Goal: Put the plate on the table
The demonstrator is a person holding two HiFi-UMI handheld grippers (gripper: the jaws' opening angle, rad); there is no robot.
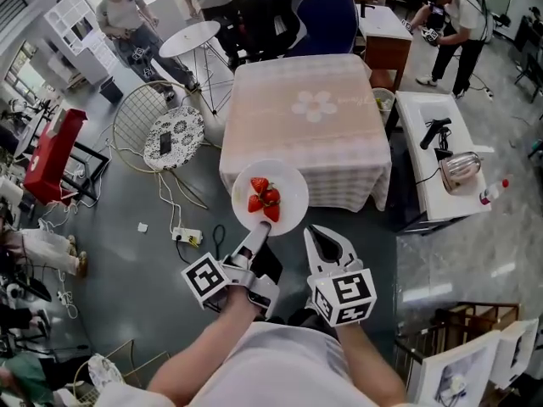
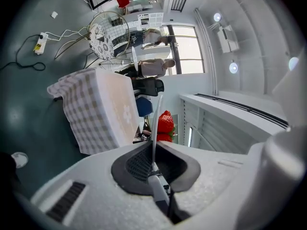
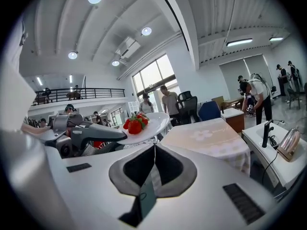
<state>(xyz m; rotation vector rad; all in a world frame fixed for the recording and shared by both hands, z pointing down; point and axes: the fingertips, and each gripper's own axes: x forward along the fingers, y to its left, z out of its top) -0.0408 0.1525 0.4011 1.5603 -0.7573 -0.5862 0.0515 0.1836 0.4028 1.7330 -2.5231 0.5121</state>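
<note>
Gripping the near rim of the white plate [image 1: 280, 176], the left gripper [image 1: 259, 236] has its jaws drawn narrow on the thin edge. In the left gripper view the plate stands edge-on between the dark pads, running up the middle of the frame. Strawberries [image 1: 264, 198] lie grouped at the plate's centre. The right gripper view shows the plate held roughly level in the air, left of centre.

The right gripper [image 1: 327, 242] has its jaws pressed together with nothing between them. It sits just right of the left gripper at lower centre of the head view, tips near the plate's lower right rim.

The plate is at the centre of the head view, overlapping the near hanging edge of the table [image 1: 280, 83], not resting on the top. The table fills the upper centre and carries a pale cloth with a flower motif and a checked skirt.

At the left stands a wire chair with a patterned cushion [image 1: 174, 136], and a power strip [image 1: 187, 237] lies on the floor below it. At the right, a toaster [image 1: 461, 170] sits on a white side unit.
</note>
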